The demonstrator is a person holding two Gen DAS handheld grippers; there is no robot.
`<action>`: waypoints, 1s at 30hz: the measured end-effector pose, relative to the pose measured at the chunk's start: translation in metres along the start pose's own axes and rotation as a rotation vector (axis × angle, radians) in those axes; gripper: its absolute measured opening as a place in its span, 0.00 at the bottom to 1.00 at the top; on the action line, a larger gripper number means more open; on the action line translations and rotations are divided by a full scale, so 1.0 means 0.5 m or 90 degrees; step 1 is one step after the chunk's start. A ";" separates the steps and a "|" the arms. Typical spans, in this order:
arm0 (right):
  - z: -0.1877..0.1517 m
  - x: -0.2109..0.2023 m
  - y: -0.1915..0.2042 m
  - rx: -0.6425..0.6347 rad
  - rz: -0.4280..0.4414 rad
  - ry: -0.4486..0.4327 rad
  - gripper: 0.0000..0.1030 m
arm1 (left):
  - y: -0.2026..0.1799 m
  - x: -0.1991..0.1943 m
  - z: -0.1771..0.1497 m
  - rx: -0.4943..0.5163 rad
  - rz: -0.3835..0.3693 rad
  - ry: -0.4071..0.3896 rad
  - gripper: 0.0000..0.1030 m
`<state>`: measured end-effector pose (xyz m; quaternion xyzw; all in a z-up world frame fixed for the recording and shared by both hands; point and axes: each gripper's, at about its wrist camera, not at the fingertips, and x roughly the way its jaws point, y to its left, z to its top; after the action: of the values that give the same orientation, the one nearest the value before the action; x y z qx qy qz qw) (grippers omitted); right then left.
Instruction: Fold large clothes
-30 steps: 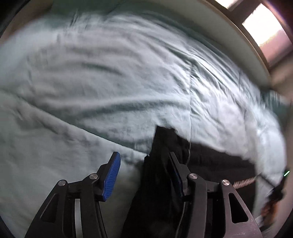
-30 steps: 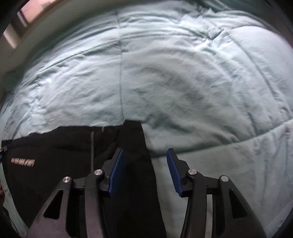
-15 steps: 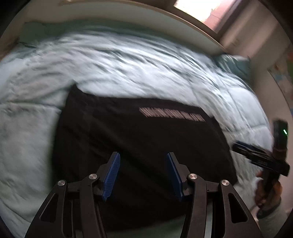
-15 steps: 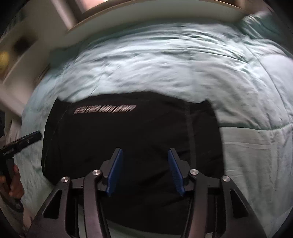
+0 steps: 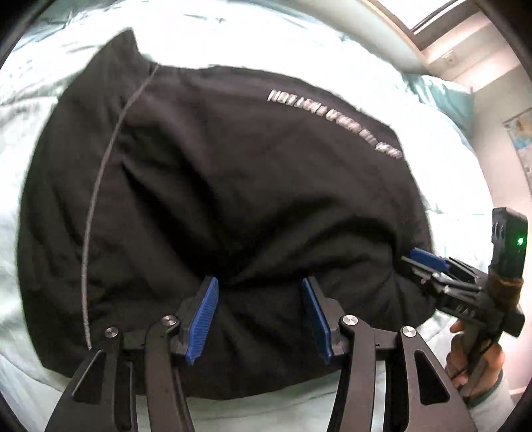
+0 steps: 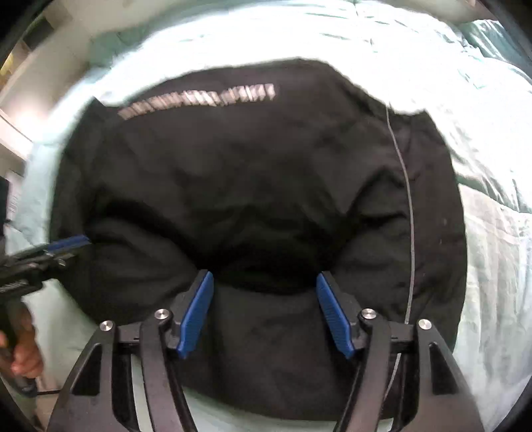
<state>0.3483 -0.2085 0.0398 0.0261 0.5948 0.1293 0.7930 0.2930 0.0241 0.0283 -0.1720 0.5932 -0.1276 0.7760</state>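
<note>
Left wrist view: folded black garment (image 5: pixel 232 186), creased, silver lettering; both tools released.

Daylight from window (image 5: pixel 442 20) — duvet (image 6: pixel 415 66) blown out; fisheye edges warped, slight motion blur.

A single line of silver block lettering (image 5: pixel 335 123) runs across the far part of the black garment (image 5: pixel 232 206) lying on the bed (image 5: pixel 40 109), too blurred to be read.
</note>
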 end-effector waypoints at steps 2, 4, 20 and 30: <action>0.025 -0.036 0.001 0.003 0.021 -0.039 0.66 | -0.014 -0.038 0.024 0.013 -0.013 -0.038 0.53; 0.072 -0.055 0.010 -0.003 0.018 -0.074 0.66 | -0.023 -0.054 0.050 0.017 -0.014 -0.061 0.53; 0.183 0.161 0.025 0.011 -0.013 0.021 0.67 | 0.057 0.083 0.174 -0.033 0.053 -0.031 0.55; 0.162 0.148 0.000 0.000 0.008 0.004 0.67 | 0.065 0.079 0.180 -0.026 0.034 -0.032 0.59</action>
<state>0.4444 -0.1820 -0.0061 0.0294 0.5972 0.1338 0.7903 0.3898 0.0481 0.0014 -0.1751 0.5805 -0.0901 0.7901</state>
